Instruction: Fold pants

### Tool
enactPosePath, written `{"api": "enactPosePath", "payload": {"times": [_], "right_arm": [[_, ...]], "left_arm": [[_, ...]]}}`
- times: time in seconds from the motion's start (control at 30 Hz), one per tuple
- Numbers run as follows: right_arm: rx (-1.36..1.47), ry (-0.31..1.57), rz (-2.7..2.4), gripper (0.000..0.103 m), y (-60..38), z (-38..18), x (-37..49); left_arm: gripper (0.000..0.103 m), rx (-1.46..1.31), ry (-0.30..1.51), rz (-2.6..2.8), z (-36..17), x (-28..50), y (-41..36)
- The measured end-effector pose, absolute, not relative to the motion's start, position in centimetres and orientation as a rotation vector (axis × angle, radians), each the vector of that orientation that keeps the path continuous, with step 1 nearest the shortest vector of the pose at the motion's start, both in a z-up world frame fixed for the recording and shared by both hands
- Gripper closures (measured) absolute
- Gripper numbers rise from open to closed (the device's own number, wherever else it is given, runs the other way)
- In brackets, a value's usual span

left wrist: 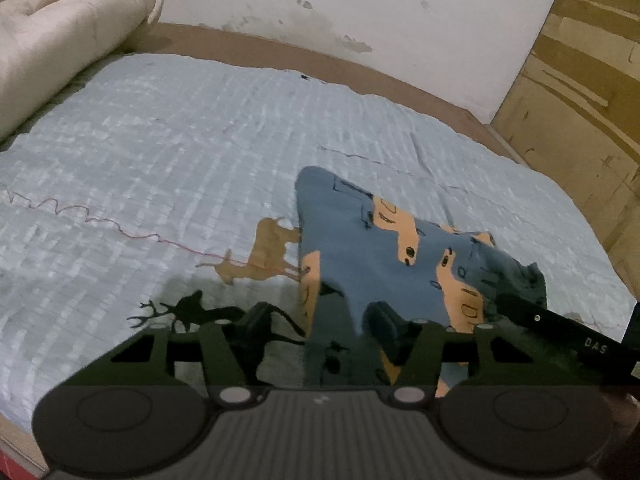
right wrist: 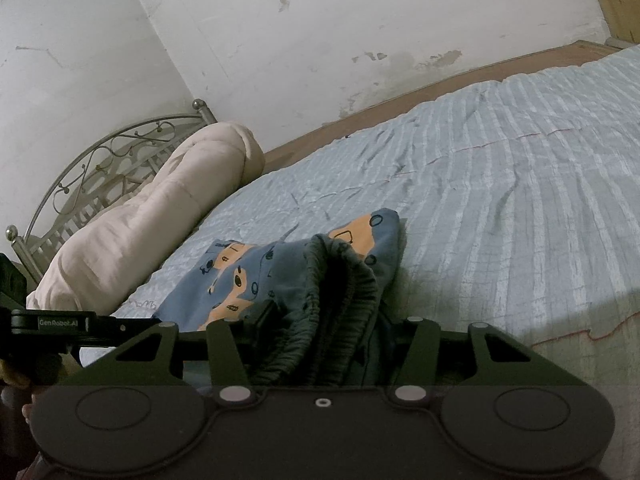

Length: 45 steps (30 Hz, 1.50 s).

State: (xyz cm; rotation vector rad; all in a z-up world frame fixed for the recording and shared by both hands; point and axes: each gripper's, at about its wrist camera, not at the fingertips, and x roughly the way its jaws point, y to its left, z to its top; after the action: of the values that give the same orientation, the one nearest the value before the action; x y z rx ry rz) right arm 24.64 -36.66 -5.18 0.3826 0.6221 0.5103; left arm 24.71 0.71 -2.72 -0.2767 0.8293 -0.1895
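Note:
The pants [left wrist: 360,248] are blue with orange patches and small dark drawings. They lie bunched on the light blue bedspread [left wrist: 160,152]. My left gripper [left wrist: 320,328] has its fingers spread, with the pants' near edge draped between them. In the right wrist view the pants [right wrist: 248,268] show their dark ribbed waistband [right wrist: 340,280] bunched up between the fingers of my right gripper [right wrist: 320,320]. The right gripper's black arm [left wrist: 568,332] reaches in from the right onto the pants. The left gripper's arm [right wrist: 60,324] shows at the left.
A rolled beige quilt [left wrist: 60,40] lies at the head of the bed, by a metal headboard [right wrist: 100,168]. A stained white wall [right wrist: 320,40] runs behind the bed. Wooden furniture [left wrist: 580,100] stands at the right. Deer prints [left wrist: 264,256] mark the bedspread.

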Motion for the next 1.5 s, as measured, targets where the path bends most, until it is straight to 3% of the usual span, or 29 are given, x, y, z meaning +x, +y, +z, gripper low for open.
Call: {"api": "enactPosePath", "payload": {"times": [0.17, 0.67, 0.87, 1.27, 1.5], "right_arm": [[0.374, 0.622, 0.501, 0.051, -36.5, -5.3, 24.7], [0.325, 0.559, 0.485, 0.072, -35.6, -4.9, 23.5], [0.247, 0.498, 0.485, 0.078, -34.2, -2.9, 22.8], [0.252, 0.375, 0.495, 0.079, -29.7, 1.8, 25.8], [0.243, 0.393, 0.45, 0.079, -25.9, 2.0, 29.5]], "left_arm": [[0.067, -0.292, 0.844, -0.213, -2.7, 24.7, 0.2], [0.091, -0.248, 0.81, -0.196, -1.4, 24.7, -0.8], [0.097, -0.212, 0.772, -0.225, 0.5, 25.1, -0.8], [0.098, -0.165, 0.622, -0.145, 5.5, 27.8, 2.1], [0.098, -0.141, 0.619, -0.107, 4.9, 31.2, 3.8]]}}
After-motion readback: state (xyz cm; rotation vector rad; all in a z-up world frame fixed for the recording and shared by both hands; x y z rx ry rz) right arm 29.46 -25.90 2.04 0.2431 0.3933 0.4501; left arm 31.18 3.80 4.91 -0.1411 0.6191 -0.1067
